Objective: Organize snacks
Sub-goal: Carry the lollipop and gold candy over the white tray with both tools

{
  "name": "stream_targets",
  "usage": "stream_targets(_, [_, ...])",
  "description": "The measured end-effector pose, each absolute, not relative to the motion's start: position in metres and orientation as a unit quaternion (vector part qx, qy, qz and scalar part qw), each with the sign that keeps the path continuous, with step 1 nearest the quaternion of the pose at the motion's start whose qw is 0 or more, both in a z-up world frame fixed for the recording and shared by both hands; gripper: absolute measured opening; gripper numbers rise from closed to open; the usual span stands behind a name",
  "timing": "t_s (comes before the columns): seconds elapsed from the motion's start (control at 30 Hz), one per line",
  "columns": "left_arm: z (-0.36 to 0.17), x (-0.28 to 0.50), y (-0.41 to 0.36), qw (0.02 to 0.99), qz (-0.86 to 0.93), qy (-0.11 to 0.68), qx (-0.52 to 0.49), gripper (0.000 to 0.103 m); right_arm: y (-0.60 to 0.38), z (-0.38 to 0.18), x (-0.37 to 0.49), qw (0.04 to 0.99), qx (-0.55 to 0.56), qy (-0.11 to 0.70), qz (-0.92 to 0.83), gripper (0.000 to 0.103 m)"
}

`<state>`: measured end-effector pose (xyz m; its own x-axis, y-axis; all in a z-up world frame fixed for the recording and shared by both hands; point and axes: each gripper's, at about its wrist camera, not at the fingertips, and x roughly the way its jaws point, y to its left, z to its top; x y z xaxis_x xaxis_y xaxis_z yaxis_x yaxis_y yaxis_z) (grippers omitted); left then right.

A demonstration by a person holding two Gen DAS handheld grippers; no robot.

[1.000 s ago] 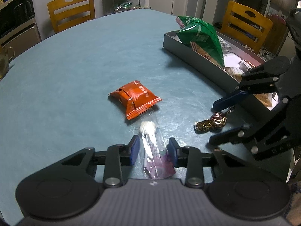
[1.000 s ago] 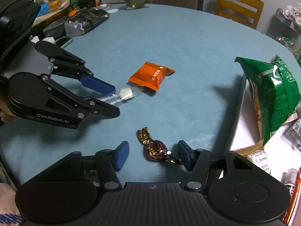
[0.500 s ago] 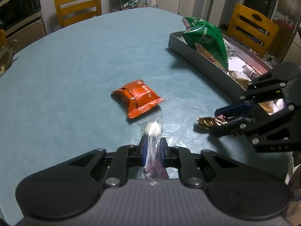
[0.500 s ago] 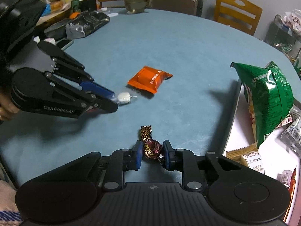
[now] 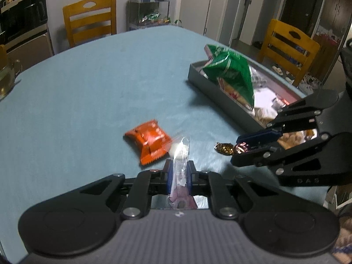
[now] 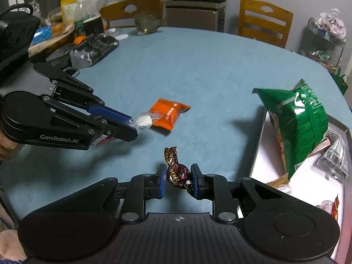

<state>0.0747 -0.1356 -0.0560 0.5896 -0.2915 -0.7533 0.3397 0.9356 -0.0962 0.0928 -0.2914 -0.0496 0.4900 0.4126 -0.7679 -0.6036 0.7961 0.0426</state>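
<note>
My left gripper (image 5: 178,171) is shut on a clear-wrapped lollipop (image 5: 180,154) with a white head, lifted off the blue table; the right wrist view shows the same left gripper (image 6: 132,124) and lollipop (image 6: 144,120) from the side. My right gripper (image 6: 177,178) is shut on a brown foil-wrapped chocolate (image 6: 177,172), which the left wrist view shows as the chocolate (image 5: 228,148) in the right gripper (image 5: 238,148). An orange snack packet (image 5: 148,142) lies flat on the table just beyond the lollipop. A grey tray (image 5: 220,98) holds a green chip bag (image 5: 231,74) and several small snacks.
Wooden chairs (image 5: 90,19) stand around the table. A glass teapot (image 5: 6,77) sits at the left edge. Dark bags and boxes (image 6: 92,46) crowd the far left in the right wrist view. A wire rack (image 5: 149,11) with snacks stands by the wall.
Both grippers closed: the left on the lollipop, the right on the chocolate. The left then rose, lifting the lollipop off the table. The orange packet has not moved.
</note>
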Motion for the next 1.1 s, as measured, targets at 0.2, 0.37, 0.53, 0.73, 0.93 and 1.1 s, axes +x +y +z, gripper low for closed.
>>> stream_targets(0.2, [-0.041,0.078,-0.142,0.895,-0.19,0.402,0.03,0.008,-0.298,-0.041,0.095,0.866,-0.103,0.396,0.287,0.025])
stream_targets(0.37, [-0.035,0.082,-0.148,0.895,-0.2,0.397,0.035,0.008,-0.305,-0.035,0.097,0.874,-0.093,0.39,0.275,0.025])
stream_targets(0.53, [-0.033,0.086,-0.154,0.894,-0.21,0.393,0.039,0.008,-0.311,-0.032,0.1,0.88,-0.086,0.387,0.262,0.025])
stream_targets(0.73, [-0.031,0.092,-0.161,0.892,-0.219,0.392,0.044,0.008,-0.318,-0.029,0.102,0.887,-0.078,0.384,0.246,0.025])
stream_targets(0.93, [-0.031,0.097,-0.173,0.887,-0.237,0.392,0.052,0.008,-0.328,-0.028,0.1,0.891,-0.07,0.384,0.23,0.025])
stream_targets(1.1, [-0.031,0.103,-0.188,0.883,-0.254,0.391,0.058,0.008,-0.341,-0.027,0.096,0.897,-0.057,0.385,0.208,0.025])
